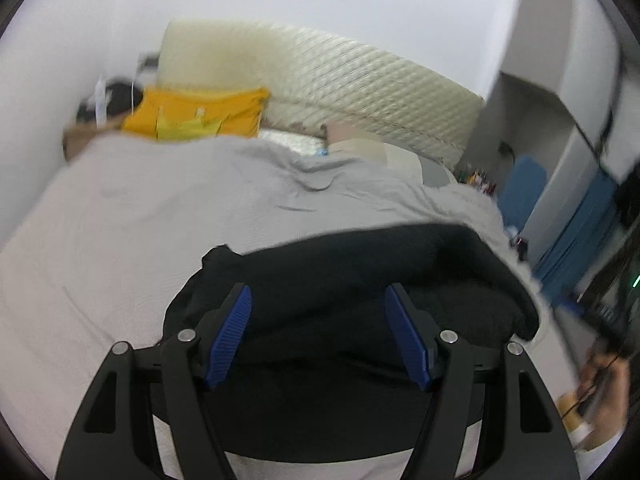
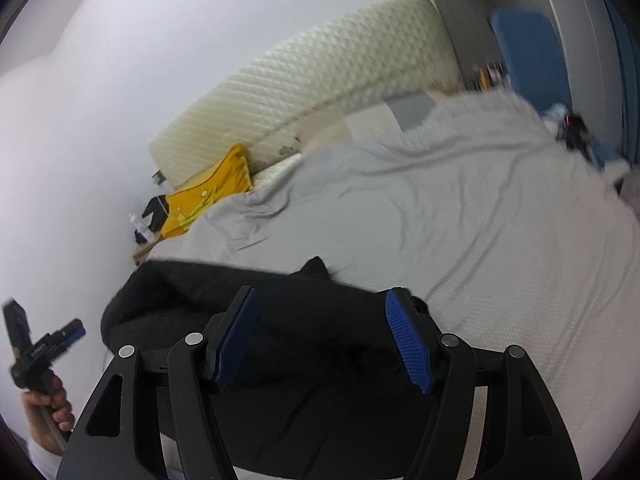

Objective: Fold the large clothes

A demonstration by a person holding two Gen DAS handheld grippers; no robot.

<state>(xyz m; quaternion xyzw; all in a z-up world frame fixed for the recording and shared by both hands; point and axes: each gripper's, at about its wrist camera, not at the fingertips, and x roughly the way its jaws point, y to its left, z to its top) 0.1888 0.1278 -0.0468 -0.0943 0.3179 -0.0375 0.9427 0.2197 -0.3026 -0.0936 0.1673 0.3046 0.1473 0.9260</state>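
A black garment (image 1: 360, 280) lies bunched in a thick fold on the grey bed sheet (image 1: 140, 208). My left gripper (image 1: 318, 296) is open above the garment, its blue pads (image 1: 232, 332) wide apart and empty. In the right wrist view the same black garment (image 2: 224, 292) lies below my right gripper (image 2: 322, 298), which is open with nothing between its blue pads (image 2: 408, 340). The left gripper also shows at the lower left of the right wrist view (image 2: 70, 332), held in a hand.
A yellow cloth (image 1: 196, 114) and a cream quilted headboard (image 1: 340, 84) are at the far end of the bed. Dark clutter (image 1: 112, 98) sits in the far left corner. A white wardrobe (image 1: 560, 92) and blue items (image 1: 520, 188) stand to the right.
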